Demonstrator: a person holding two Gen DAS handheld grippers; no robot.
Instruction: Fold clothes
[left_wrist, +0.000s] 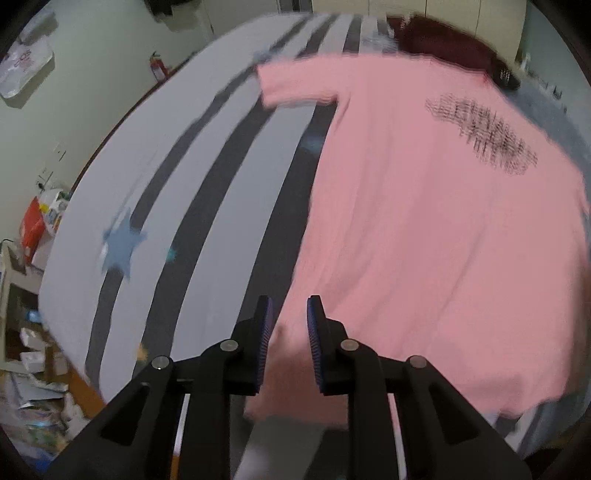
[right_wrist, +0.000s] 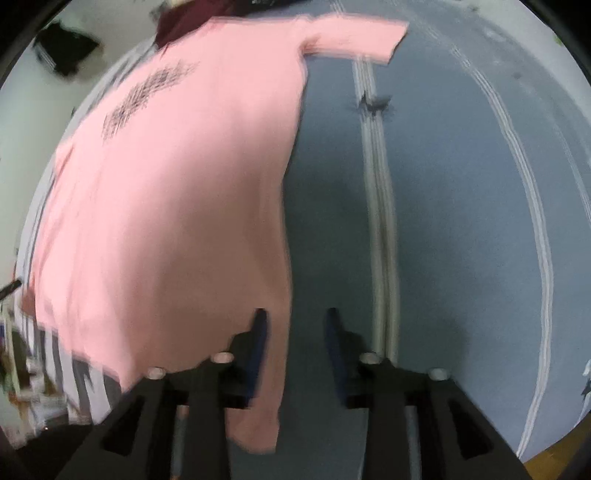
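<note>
A pink T-shirt (left_wrist: 424, 221) with a black print lies spread flat on a bed, one short sleeve stretched out at the far left. My left gripper (left_wrist: 290, 321) hangs over the shirt's near left corner. Its jaws stand narrow, and pink cloth fills the gap and looks drawn up between the pads. In the right wrist view the same shirt (right_wrist: 184, 203) covers the left half of the picture. My right gripper (right_wrist: 295, 328) is open above the shirt's near right edge. Its left finger (right_wrist: 258, 332) is over the hem, its right finger over bare sheet.
The bed sheet (left_wrist: 177, 184) is pale with dark stripes and a blue star (left_wrist: 122, 247); under the right gripper it is blue-grey (right_wrist: 443, 221). A dark maroon garment (left_wrist: 443, 40) lies beyond the shirt. Floor clutter (left_wrist: 33, 387) lies beside the bed's left edge.
</note>
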